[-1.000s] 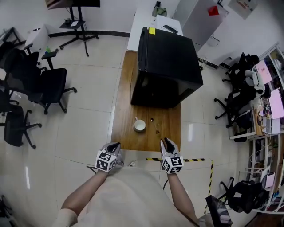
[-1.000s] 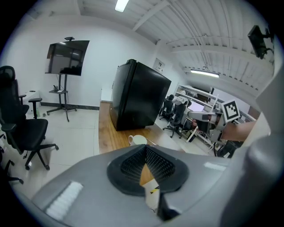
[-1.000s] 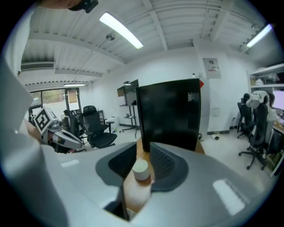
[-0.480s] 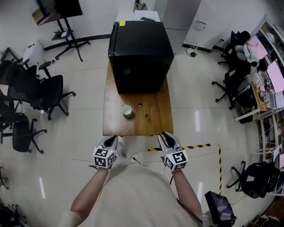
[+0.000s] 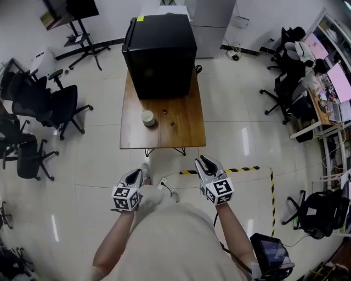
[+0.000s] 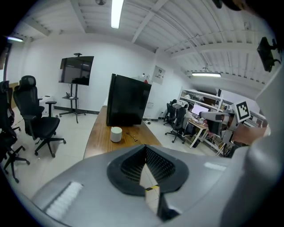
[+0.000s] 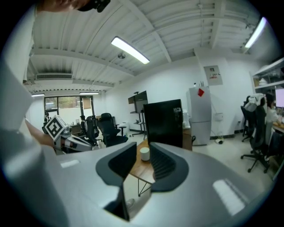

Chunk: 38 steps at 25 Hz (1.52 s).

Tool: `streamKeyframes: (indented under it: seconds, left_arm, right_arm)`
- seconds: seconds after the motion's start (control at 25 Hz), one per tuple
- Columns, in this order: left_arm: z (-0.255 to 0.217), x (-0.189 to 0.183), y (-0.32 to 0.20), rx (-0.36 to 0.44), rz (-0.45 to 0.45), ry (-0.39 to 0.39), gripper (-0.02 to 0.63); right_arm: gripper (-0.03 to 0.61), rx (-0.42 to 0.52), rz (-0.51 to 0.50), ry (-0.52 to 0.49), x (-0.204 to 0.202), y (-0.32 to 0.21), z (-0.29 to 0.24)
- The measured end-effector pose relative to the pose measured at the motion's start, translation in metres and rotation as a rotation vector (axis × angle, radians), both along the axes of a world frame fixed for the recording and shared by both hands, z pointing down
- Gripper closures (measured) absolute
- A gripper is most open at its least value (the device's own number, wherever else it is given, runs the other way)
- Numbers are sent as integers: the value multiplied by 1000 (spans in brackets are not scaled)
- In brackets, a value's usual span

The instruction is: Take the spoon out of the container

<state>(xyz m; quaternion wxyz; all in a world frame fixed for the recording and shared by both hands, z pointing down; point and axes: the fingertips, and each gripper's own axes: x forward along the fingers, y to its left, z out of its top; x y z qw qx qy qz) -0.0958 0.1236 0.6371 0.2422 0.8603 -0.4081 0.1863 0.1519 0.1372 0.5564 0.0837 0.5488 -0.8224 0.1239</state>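
Note:
The white container [image 5: 148,118] stands on the wooden table [image 5: 186,134], in front of a black cabinet [image 5: 160,55]. The spoon [image 5: 169,117] lies on the table just right of the container, outside it; it also shows as the thin spoon [image 6: 131,136] beside the container [image 6: 116,134]. Both grippers hang over the floor, well short of the table's near edge. My left gripper [image 5: 136,175] [image 6: 145,148] has its tips together with nothing in them. My right gripper [image 5: 205,162] [image 7: 143,148] is open and empty; the container [image 7: 144,153] shows far off through its gap.
Black office chairs [image 5: 52,110] stand to the left of the table. Yellow-black floor tape [image 5: 241,169] runs right of my right gripper. Desks with monitors and more chairs [image 5: 299,104] fill the right side. A screen on a stand [image 5: 71,13] is at the far left.
Both grippers have drawn back from the table's near edge and now hang over bare floor. The table, container and spoon sit farther away in the view.

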Motion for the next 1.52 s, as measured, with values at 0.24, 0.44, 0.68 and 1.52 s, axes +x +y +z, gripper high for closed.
streamKeyframes:
  seconds: [0.24, 0.44, 0.68, 1.52]
  left_arm:
    - [0, -5, 33, -9, -3, 11, 614]
    - [-6, -11, 35, 1, 5, 16, 614]
    - [-17, -4, 35, 9, 30, 43, 614]
    - [-18, -84, -6, -21, 120, 28, 614]
  right_arm:
    - [483, -20, 31, -87, 3, 28, 3]
    - [483, -74, 25, -54, -3, 39, 28]
    - [483, -120, 13, 6, -4, 45, 42]
    - [503, -166, 11, 151, -95, -7, 43]
